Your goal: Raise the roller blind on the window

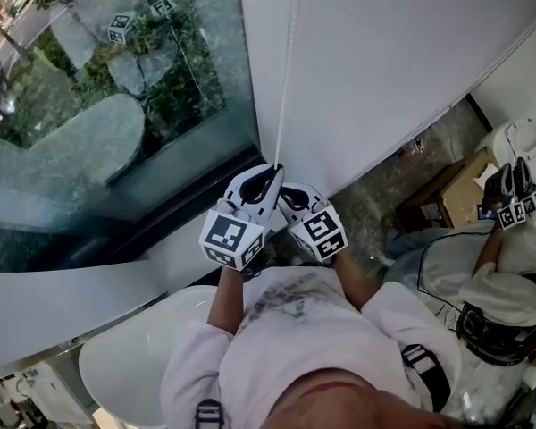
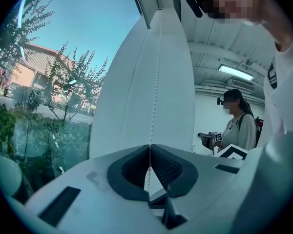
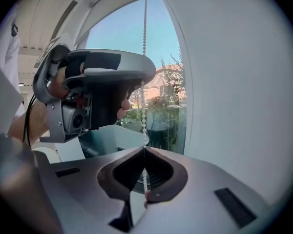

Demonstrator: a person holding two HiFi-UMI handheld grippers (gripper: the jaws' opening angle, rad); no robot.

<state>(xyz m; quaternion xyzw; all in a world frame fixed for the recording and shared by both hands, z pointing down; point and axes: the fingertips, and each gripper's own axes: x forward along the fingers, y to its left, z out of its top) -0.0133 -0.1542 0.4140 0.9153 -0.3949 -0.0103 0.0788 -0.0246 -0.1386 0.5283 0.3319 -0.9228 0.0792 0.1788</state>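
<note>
At the window, head view: the roller blind (image 1: 393,61) hangs as a plain white sheet to the right of the bare glass (image 1: 116,88). Its bead chain (image 1: 287,70) drops along the sheet's left margin into my two tools. The left gripper (image 1: 273,173) meets the chain higher up. The right gripper (image 1: 288,195) sits just beside and below it, the two marker cubes almost touching. The grippers' own bodies hide the chain below that point. Beneath the dark window frame (image 1: 174,206), a white rounded surface (image 1: 134,356) lies close to my body on the left. On the right, a second person (image 1: 482,284) is near a cardboard box (image 1: 460,195), well apart from the chain.

Left gripper view: the jaws of the left gripper (image 2: 150,147) are pressed together on the bead chain (image 2: 158,72), which rises in front of the blind (image 2: 132,101). Only this view shows the ceiling light (image 2: 236,72), the trees (image 2: 73,77) outside, and the second person (image 2: 239,126) upright, holding a tool with a square marker.

Right gripper view: the jaws of the right gripper (image 3: 144,150) also pinch the bead chain (image 3: 144,33), and a few beads are visible below the pinch, between the pads. Only here do I see the left gripper (image 3: 141,74) from beneath, higher up the same chain, with the blind (image 3: 234,82) filling the right side.
</note>
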